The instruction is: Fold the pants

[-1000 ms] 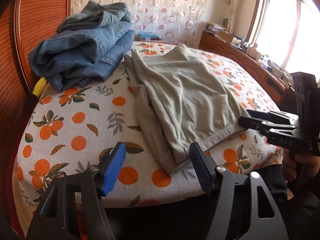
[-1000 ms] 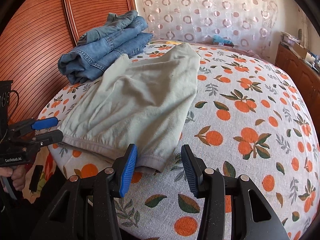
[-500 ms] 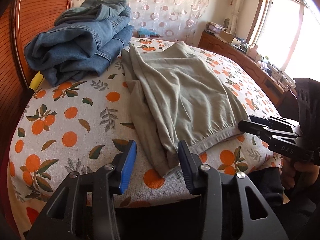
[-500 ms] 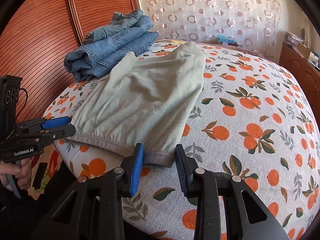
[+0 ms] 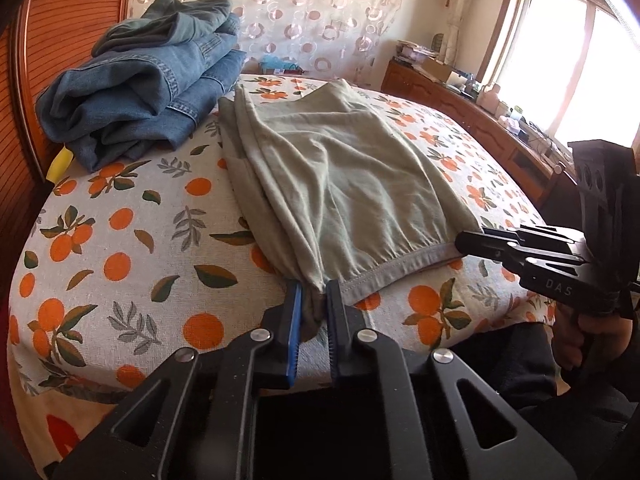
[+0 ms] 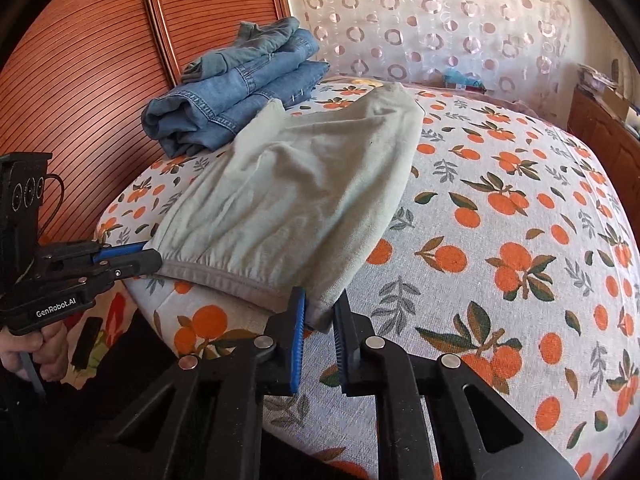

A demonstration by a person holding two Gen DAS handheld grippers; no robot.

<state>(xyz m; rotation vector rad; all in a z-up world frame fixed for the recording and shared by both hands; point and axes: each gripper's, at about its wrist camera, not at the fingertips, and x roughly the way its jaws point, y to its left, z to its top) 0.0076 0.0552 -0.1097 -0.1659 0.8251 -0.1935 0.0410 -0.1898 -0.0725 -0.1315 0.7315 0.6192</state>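
Lying against the headboard [image 5: 24, 92] at the bed's [image 5: 132, 240] far left corner, the jeans [image 5: 140, 92] sit folded in a pile, as before. Just right of them the pants [image 5: 344, 184] stretch from the far edge to the near edge, waistband toward the grippers, touching the jeans' near side in the right wrist view.

Half a second ago the left gripper [image 5: 312, 312] stood open just short of the waistband's left corner; now its jaws have narrowed onto that corner, with cloth bunched between the blue pads [image 5: 295, 320].

The right gripper [image 6: 322, 312] has likewise narrowed from open onto the waistband's right corner at the near edge; the cloth sits between its fingers, though a small gap shows beside one pad. A window [image 5: 580, 64] lights the right.
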